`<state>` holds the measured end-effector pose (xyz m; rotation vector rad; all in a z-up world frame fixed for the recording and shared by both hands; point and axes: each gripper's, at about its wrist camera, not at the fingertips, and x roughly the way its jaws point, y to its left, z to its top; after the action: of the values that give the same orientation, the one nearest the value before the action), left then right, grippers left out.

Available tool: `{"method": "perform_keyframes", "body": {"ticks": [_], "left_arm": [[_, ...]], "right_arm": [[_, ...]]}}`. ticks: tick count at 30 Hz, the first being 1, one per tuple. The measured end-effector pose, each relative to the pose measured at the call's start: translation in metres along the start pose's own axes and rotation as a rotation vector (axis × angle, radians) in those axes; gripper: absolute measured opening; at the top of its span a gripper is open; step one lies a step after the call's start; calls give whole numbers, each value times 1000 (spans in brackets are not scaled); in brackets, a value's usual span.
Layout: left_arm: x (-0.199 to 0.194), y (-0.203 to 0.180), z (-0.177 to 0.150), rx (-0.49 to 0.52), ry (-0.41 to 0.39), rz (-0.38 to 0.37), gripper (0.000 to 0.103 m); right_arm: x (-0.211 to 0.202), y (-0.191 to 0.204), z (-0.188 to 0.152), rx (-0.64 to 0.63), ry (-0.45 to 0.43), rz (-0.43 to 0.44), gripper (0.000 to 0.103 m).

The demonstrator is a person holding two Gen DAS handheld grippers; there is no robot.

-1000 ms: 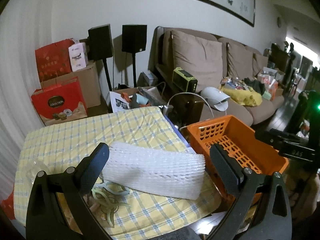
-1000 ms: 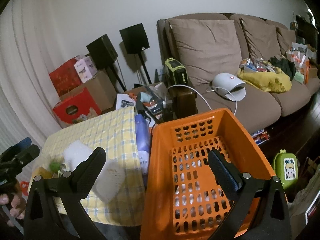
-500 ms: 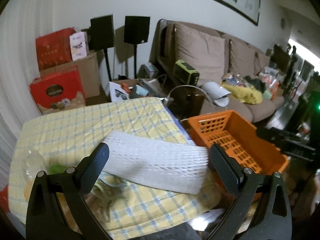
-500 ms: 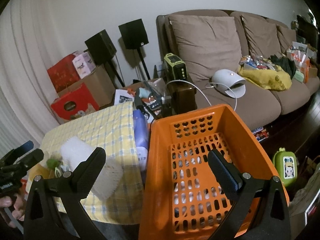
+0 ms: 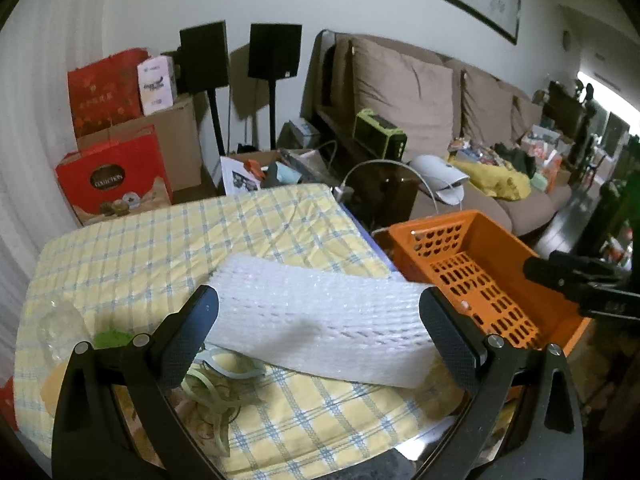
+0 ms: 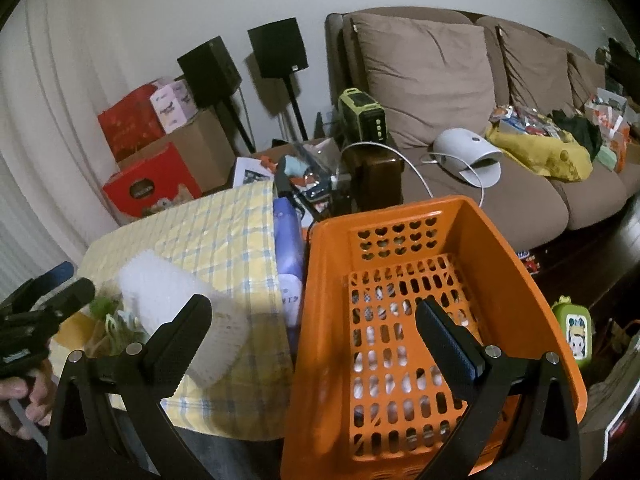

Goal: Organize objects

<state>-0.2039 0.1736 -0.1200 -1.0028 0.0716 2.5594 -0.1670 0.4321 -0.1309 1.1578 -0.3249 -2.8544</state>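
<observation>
Foam sheet crosswise just ahead of spread, empty left gripper; right gripper, likewise spread, over orange basket.

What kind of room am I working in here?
Most likely a home living room: a brown sofa with cushions, two black speakers on stands, and a low table under a yellow checked cloth beside an orange basket.

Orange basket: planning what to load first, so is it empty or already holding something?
Empty. The orange basket shows only its bare perforated floor in both views.
</observation>
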Motion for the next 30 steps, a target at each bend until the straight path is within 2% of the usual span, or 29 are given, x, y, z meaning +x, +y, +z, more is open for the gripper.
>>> {"method": "perform_keyframes", "body": {"ticks": [7,19,30], "left_arm": [[15,4,-11,-11,52,21,101],[15,-1,-7,6,68,21,101],[13,-5,-2,47,52,49,101]], "right_arm": [[10,1,-3,-7,40,3,103],[24,-4,-7,-6,100,-20,103],[32,-20,-9,64,120,-19,103]]}}
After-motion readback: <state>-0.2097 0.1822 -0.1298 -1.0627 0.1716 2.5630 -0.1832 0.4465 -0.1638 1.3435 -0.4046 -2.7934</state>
